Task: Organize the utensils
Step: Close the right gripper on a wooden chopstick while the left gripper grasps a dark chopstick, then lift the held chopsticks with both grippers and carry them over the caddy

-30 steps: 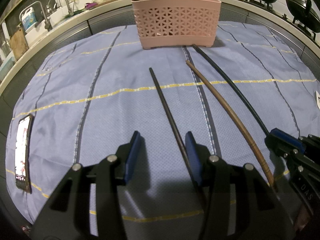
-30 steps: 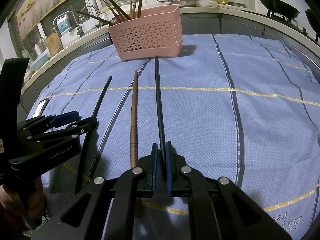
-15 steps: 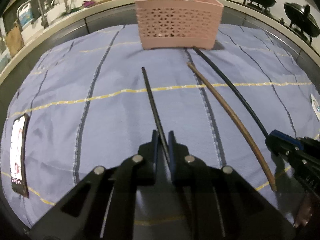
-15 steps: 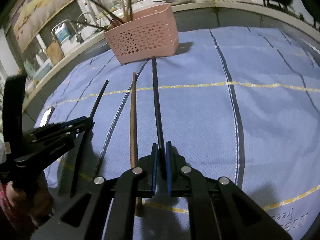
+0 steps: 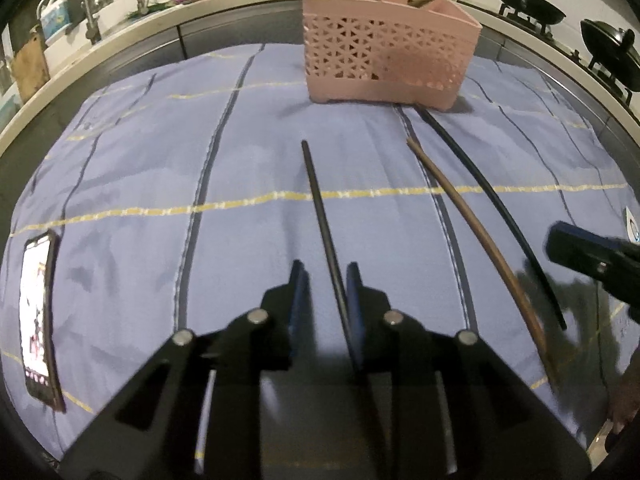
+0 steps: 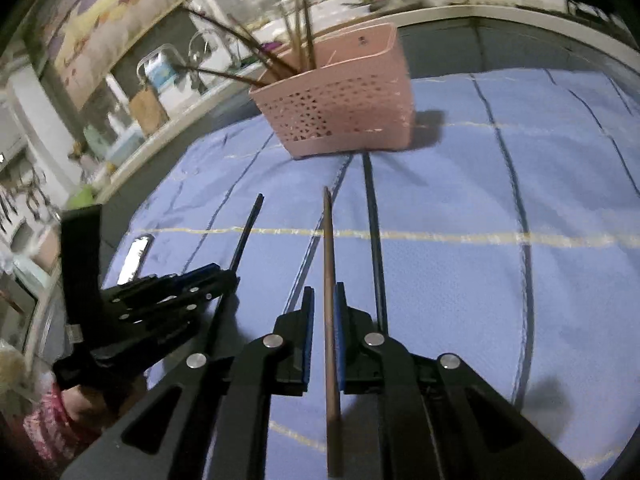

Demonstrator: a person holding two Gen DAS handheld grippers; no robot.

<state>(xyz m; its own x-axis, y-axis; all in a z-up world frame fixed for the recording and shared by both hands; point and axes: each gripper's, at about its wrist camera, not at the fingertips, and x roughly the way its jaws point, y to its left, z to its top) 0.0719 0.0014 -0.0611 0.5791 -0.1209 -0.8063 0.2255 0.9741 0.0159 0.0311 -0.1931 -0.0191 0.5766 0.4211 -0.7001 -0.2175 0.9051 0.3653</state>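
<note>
My left wrist camera looked forward and down along my left gripper, close over blue cloth, toward pink basket at far edge. My right wrist camera faced same way from further right (blurred, horizon tilted). Both views shared cloth, basket, three chopsticks, phone; each caught other gripper at edge.

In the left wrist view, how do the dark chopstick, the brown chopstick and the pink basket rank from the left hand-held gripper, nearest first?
The left hand-held gripper has just been opening its jaws.
1. Dark chopstick: between the jaws.
2. Brown chopstick: to the right, lying on the cloth.
3. Pink basket: straight ahead, at the far end.
</note>
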